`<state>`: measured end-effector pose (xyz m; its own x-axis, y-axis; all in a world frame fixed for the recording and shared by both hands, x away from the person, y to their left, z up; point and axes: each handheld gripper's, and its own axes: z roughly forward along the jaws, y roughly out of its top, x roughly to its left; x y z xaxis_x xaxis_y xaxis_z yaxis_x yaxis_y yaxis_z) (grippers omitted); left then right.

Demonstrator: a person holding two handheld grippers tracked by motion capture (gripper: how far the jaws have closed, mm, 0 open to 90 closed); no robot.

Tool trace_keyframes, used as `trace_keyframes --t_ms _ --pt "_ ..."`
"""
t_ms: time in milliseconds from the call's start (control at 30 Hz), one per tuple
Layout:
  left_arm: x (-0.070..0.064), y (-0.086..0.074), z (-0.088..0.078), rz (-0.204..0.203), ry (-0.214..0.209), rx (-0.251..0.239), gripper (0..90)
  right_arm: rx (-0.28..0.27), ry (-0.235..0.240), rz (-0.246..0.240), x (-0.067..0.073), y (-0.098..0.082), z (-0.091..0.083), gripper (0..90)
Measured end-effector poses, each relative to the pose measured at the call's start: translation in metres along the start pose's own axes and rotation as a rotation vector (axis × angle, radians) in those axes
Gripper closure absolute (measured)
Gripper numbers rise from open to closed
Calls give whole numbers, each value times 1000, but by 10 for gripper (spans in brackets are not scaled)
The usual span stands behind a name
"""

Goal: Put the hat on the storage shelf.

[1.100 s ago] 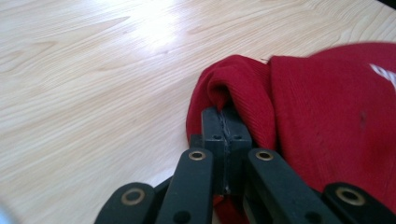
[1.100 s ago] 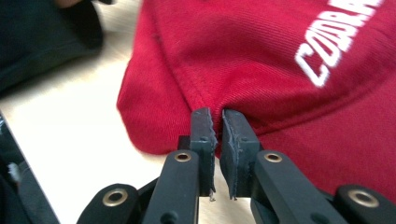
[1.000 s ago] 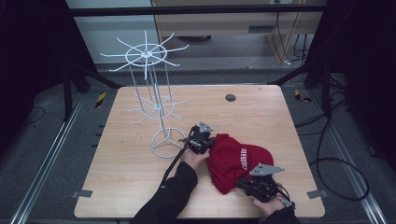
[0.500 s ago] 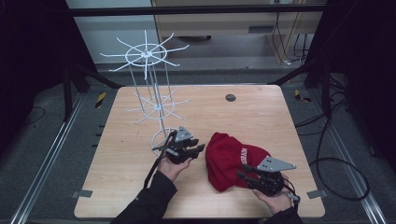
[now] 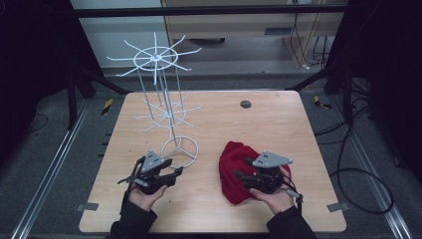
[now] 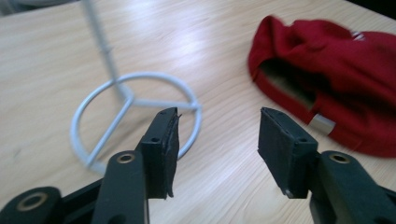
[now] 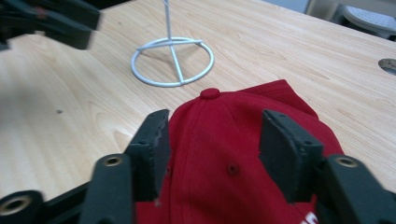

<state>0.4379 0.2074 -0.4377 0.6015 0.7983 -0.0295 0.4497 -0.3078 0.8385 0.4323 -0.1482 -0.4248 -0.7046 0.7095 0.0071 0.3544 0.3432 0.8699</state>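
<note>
Far left: dark floor with a metal rail [image 5: 47, 169] beside the table [image 5: 278, 124]; yellow-black marker [image 5: 107, 106] at 10 o'clock from the table centre.

White wire rack [image 5: 164, 112] at 10 o'clock on the table, ring base [image 5: 180, 151] flat on the wood, spokes bare. Probable destination for the cap, hence the free space kept around it.

Left gripper [image 5: 164, 174] at 7 o'clock, held in the left hand [image 5: 146, 195], just short of the ring base. Jaws released, having just been opening; nothing between them in the left gripper view, only bare wood and the ring base [image 6: 135, 119] beyond. Pointed toward 3 o'clock, at the cap [image 6: 336, 70].

Red cap [image 5: 239, 172] at 5 o'clock, lying on the table, well apart from the rack. Opening turned toward the left gripper, crown button [image 7: 210, 93] facing the rack.

Right gripper [image 5: 246, 177] over the cap, carried by the right hand [image 5: 276, 196]. Jaws released, having just been opening; cap fabric [image 7: 219, 154] visible between the pads, no pad pressing on it. Cap judged set down, not gripped.

Surface: pale wood grain, matte, one round dark grommet [image 5: 245, 104] at 1 o'clock.

Room: dark frame posts on both sides, cables [image 5: 348, 169] on the floor at right, pale cabinet behind.
</note>
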Motion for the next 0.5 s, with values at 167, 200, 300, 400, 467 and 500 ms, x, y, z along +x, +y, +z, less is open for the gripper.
trace_keyframes --t_ms 167,200,300,400,467,500 --pt "23 -29 -20 -50 76 16 459 22 -41 -9 11 6 24 295" --pt "27 -32 -23 -65 81 16 459 27 -50 -9 13 7 30 281" --pt "40 -38 -33 -120 102 5 460 52 -83 -12 20 10 47 249" --pt "49 -41 -40 -164 113 -23 463 88 -118 -18 26 10 62 251" --pt "52 -42 -43 -174 119 -29 463 130 -162 -26 28 8 70 261" --pt "54 -44 -44 -180 121 -32 463 144 -182 -27 28 7 72 274"
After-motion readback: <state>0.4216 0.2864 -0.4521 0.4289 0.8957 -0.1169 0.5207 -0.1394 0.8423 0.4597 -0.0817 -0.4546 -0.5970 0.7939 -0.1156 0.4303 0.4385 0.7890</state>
